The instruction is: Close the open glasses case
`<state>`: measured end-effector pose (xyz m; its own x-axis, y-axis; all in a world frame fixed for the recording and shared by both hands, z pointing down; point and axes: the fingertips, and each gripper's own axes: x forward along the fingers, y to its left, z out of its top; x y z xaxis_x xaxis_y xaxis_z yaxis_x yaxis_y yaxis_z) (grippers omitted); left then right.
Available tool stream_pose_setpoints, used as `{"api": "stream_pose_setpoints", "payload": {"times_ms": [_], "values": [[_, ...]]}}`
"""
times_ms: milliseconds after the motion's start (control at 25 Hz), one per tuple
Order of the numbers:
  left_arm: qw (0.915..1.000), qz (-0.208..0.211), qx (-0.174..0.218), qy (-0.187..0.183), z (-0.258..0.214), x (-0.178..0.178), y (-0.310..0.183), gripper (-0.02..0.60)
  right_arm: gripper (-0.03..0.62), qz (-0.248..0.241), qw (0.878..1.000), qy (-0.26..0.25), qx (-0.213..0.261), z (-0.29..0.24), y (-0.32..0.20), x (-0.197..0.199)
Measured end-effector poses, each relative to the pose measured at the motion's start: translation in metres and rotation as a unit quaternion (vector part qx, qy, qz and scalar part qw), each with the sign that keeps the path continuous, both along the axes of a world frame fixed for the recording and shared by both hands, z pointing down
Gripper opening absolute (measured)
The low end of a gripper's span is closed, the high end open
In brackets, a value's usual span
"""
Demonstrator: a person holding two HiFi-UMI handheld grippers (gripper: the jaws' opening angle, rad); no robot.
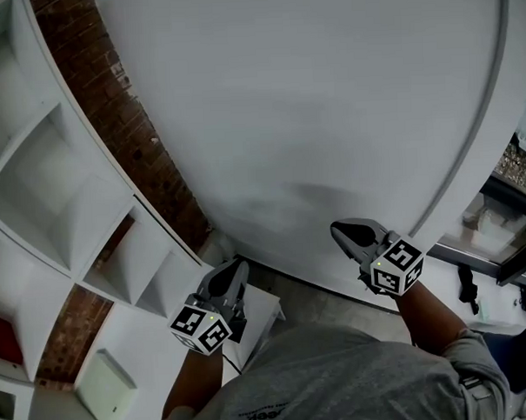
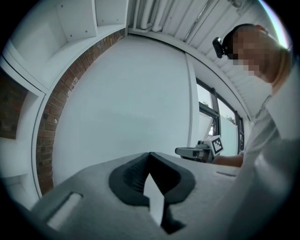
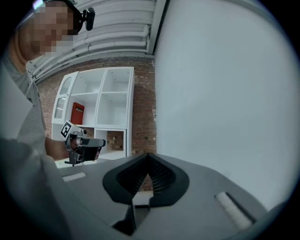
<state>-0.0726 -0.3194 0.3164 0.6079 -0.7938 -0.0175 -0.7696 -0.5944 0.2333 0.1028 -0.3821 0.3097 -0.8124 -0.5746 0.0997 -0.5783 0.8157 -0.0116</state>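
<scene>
No glasses case shows in any view. My left gripper (image 1: 238, 266) is held low at the left, its jaws shut with nothing between them, pointing level at a white wall (image 1: 310, 98). My right gripper (image 1: 339, 231) is held beside it at the right, also shut and empty, facing the same wall. In the left gripper view the closed jaws (image 2: 149, 155) meet at a point, and the right gripper (image 2: 197, 151) shows beyond them. The right gripper view has its own closed jaws (image 3: 148, 156), with the left gripper (image 3: 89, 143) off to the left.
A white shelf unit (image 1: 62, 196) stands at the left against a brick wall (image 1: 129, 124); a red box (image 3: 77, 112) sits in one compartment. A dark-framed window (image 1: 499, 229) lies at the right. The person's grey shirt fills the bottom of the head view.
</scene>
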Motion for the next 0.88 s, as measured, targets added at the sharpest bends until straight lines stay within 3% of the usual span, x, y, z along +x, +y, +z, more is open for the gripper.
{"api": "stream_pose_setpoints", "payload": {"times_ms": [240, 360, 440, 600, 880], "values": [[1.0000, 0.006, 0.004, 0.002, 0.000, -0.003, -0.003, -0.002, 0.022, -0.005, 1.000, 0.004, 0.003, 0.000, -0.004, -0.006], [0.9998, 0.015, 0.009, -0.009, 0.001, -0.002, -0.001, -0.002, 0.137, -0.030, 1.000, 0.004, 0.007, -0.001, 0.000, -0.013], [0.9994, 0.028, 0.010, -0.016, 0.002, 0.001, 0.002, 0.139, 0.195, -0.048, 0.999, 0.008, 0.008, -0.001, 0.004, -0.019], [0.9976, 0.053, 0.015, -0.041, 0.006, 0.005, 0.007, 0.234, 0.250, -0.079, 0.997, 0.021, 0.007, 0.003, 0.007, -0.028], [0.9955, 0.033, -0.002, -0.089, 0.031, -0.023, 0.013, 0.255, 0.276, -0.129, 0.990, 0.050, -0.005, 0.021, 0.007, -0.062]]}}
